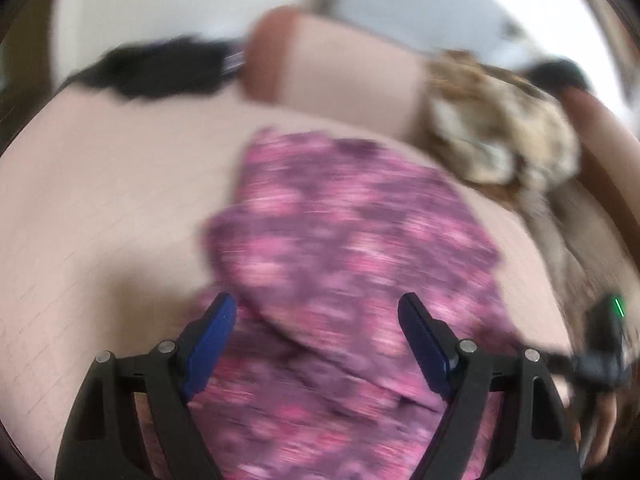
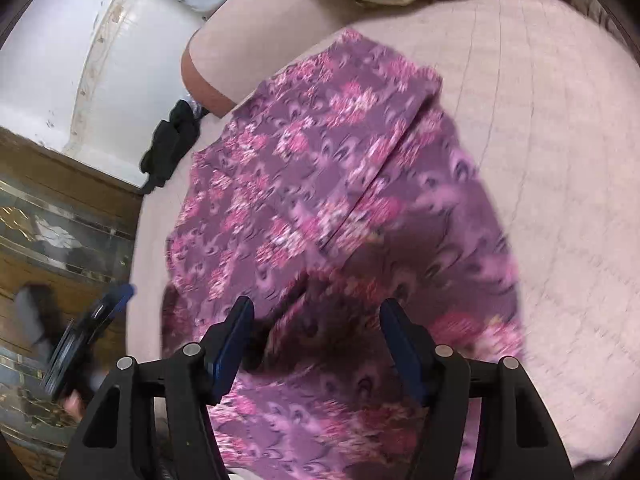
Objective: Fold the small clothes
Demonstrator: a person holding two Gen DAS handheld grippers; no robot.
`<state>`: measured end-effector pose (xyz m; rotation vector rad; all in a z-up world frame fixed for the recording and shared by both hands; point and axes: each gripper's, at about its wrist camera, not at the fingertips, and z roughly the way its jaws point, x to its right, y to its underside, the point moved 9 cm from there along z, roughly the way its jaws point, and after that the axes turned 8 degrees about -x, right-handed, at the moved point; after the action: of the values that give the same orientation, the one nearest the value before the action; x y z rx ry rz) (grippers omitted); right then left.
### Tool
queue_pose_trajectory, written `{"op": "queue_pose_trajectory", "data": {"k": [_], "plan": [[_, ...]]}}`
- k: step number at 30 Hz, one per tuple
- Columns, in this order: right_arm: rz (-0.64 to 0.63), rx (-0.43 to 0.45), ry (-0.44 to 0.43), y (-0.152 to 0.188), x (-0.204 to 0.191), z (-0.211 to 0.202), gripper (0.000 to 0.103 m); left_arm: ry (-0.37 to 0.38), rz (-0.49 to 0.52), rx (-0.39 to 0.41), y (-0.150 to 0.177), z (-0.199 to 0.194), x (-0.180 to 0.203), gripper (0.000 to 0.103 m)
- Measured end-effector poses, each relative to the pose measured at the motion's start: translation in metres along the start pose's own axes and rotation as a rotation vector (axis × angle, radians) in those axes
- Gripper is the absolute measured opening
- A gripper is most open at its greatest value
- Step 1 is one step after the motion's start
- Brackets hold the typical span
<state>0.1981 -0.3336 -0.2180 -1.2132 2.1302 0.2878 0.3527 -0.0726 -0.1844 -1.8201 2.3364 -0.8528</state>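
Left wrist view: your left claw and right claw gape empty over the floral garment on the bed; next, pinch its near edge to fold.

Spread flat on the bed, the garment, with one part folded over itself along a crease near the middle. Behind it at the head of the bed, a bolster pillow; left of the pillow in the left wrist view, a dark cloth, and right of it a crumpled patterned cloth. Over the near edge of the garment, the left gripper and the right gripper, both with jaws apart.
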Motion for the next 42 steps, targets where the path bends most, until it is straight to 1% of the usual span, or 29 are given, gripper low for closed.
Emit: {"op": "queue_pose_trajectory", "data": {"k": [1,2,3,4,6,8,9,12,13,14,15,16,17,19,21,22,23,24,26,29,30,31,33,34,35,37,39,40,42], "plan": [[0.003,-0.006,0.007,0.003,0.001,0.005,0.022,-0.013,-0.037,-0.018,-0.002,0.006,-0.012,0.082],[0.015,-0.029,0.063,0.009,0.005,0.013,0.007,-0.011,-0.073,-0.034,-0.002,0.011,-0.023,0.082],[0.032,-0.050,0.105,0.015,0.009,0.015,0.007,0.002,-0.113,-0.047,-0.004,0.015,-0.034,0.082],[0.034,-0.038,0.106,0.019,0.004,0.009,0.007,0.016,-0.157,-0.057,-0.005,0.017,-0.045,0.082],[-0.006,0.021,0.091,0.025,-0.012,-0.013,0.006,0.037,-0.217,-0.063,-0.007,0.018,-0.057,0.082],[-0.036,0.077,0.121,0.034,-0.017,-0.034,0.006,0.046,-0.243,-0.062,-0.011,0.016,-0.063,0.082],[-0.032,0.084,0.144,0.039,-0.012,-0.038,0.006,0.050,-0.249,-0.058,-0.012,0.016,-0.064,0.082],[0.057,0.005,0.217,0.057,0.025,-0.031,0.011,0.069,-0.244,-0.045,-0.016,0.012,-0.065,0.077],[0.105,0.017,0.198,0.061,0.033,-0.038,0.011,0.082,-0.253,-0.042,-0.017,0.008,-0.067,0.071],[0.119,0.047,0.168,0.060,0.033,-0.045,0.025,0.101,-0.265,-0.045,-0.018,0.006,-0.068,0.065],[0.120,0.074,0.146,0.058,0.028,-0.052,0.038,0.121,-0.277,-0.053,-0.020,0.007,-0.068,0.062],[0.106,0.118,0.127,0.050,0.019,-0.064,0.064,0.149,-0.300,-0.074,-0.022,0.011,-0.068,0.058],[0.081,0.150,0.113,0.042,0.009,-0.069,0.078,0.170,-0.321,-0.096,-0.026,0.016,-0.067,0.054],[-0.034,0.180,0.072,0.015,-0.027,-0.074,0.079,0.183,-0.332,-0.129,-0.034,0.028,-0.064,0.050],[-0.136,0.152,0.018,-0.016,-0.063,-0.060,0.079,0.193,-0.355,-0.162,-0.044,0.045,-0.063,0.044],[-0.188,0.129,-0.016,-0.035,-0.083,-0.048,0.079,0.205,-0.371,-0.173,-0.048,0.052,-0.063,0.037],[-0.225,0.102,-0.047,-0.051,-0.102,-0.032,0.079,0.219,-0.393,-0.182,-0.052,0.059,-0.065,0.031],[-0.270,0.052,-0.092,-0.073,-0.123,-0.010,0.079,0.229,-0.429,-0.194,-0.056,0.068,-0.069,0.030],[-0.310,-0.024,-0.128,-0.103,-0.149,0.030,0.078,0.244,-0.466,-0.197,-0.055,0.079,-0.076,0.029],[-0.327,-0.143,-0.129,-0.144,-0.174,0.098,0.076,0.278,-0.557,-0.224,-0.045,0.095,-0.089,0.025],[-0.332,-0.171,-0.123,-0.152,-0.179,0.116,0.075,0.291,-0.562,-0.220,-0.044,0.096,-0.091,0.025],[-0.344,-0.203,-0.116,-0.163,-0.185,0.138,0.071,0.291,-0.554,-0.221,-0.044,0.096,-0.091,0.025],[-0.347,-0.224,-0.079,-0.183,-0.194,0.173,0.068,0.296,-0.551,-0.214,-0.047,0.095,-0.091,0.025],[-0.353,-0.240,-0.070,-0.192,-0.198,0.192,0.063,0.306,-0.559,-0.201,-0.049,0.095,-0.092,0.023],[-0.359,-0.249,-0.060,-0.200,-0.204,0.210,0.063,0.320,-0.572,-0.192,-0.051,0.096,-0.094,0.012],[-0.387,-0.252,0.003,-0.211,-0.208,0.238,0.059,0.342,-0.593,-0.176,-0.053,0.094,-0.098,0.009],[-0.380,-0.249,0.066,-0.220,-0.204,0.257,0.016,0.351,-0.618,-0.131,-0.055,0.078,-0.106,0.008],[-0.361,-0.261,0.049,-0.223,-0.204,0.261,0.002,0.373,-0.638,-0.103,-0.056,0.068,-0.111,0.008],[-0.354,-0.183,0.014,-0.237,-0.211,0.245,0.002,0.390,-0.675,-0.057,-0.058,0.053,-0.122,0.008]]}}
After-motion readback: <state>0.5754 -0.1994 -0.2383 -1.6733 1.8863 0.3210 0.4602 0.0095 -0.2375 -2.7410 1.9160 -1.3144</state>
